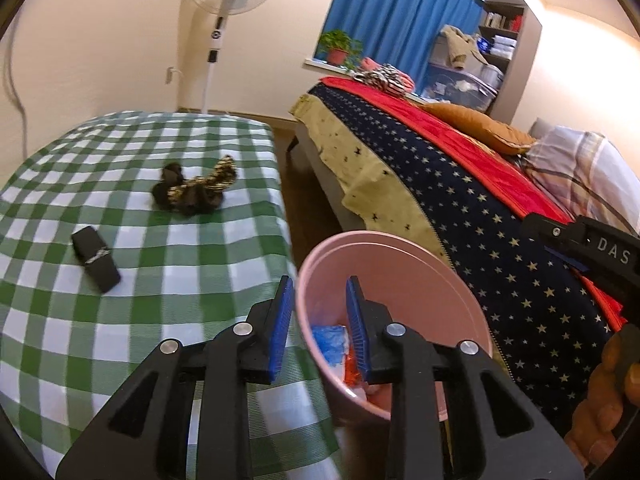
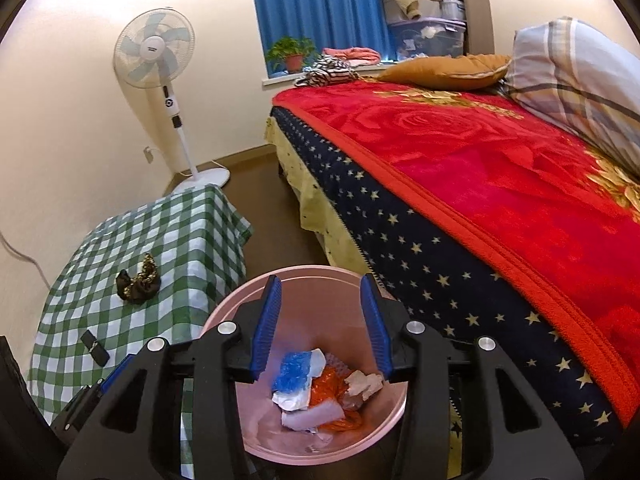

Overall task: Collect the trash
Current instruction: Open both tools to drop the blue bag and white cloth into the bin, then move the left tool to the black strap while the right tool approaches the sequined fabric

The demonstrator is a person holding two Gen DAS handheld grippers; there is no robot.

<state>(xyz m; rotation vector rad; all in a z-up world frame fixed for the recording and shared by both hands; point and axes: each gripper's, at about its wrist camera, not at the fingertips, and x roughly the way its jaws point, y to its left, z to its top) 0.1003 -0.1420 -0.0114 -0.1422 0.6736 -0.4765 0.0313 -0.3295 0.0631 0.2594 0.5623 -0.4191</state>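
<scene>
A pink bin (image 2: 224,312) stands on the floor between the checked table and the bed. It holds crumpled trash: blue plastic (image 2: 294,374), an orange wrapper (image 2: 330,390), white paper (image 2: 312,416) and a beige scrap (image 2: 362,386). My right gripper (image 2: 320,280) hangs open over the bin, nothing between its blue pads. My left gripper (image 1: 319,284) is open too, straddling the near-left rim of the bin (image 1: 400,240) with empty jaws. On the table lie a black-and-gold scrunchie (image 1: 196,192) and a small black case (image 1: 96,260).
The green checked tablecloth (image 1: 180,288) covers the table at left. A bed with a red blanket (image 2: 500,168) and pillows fills the right. A standing fan (image 2: 160,56) is by the far wall, and a narrow strip of brown floor runs between table and bed.
</scene>
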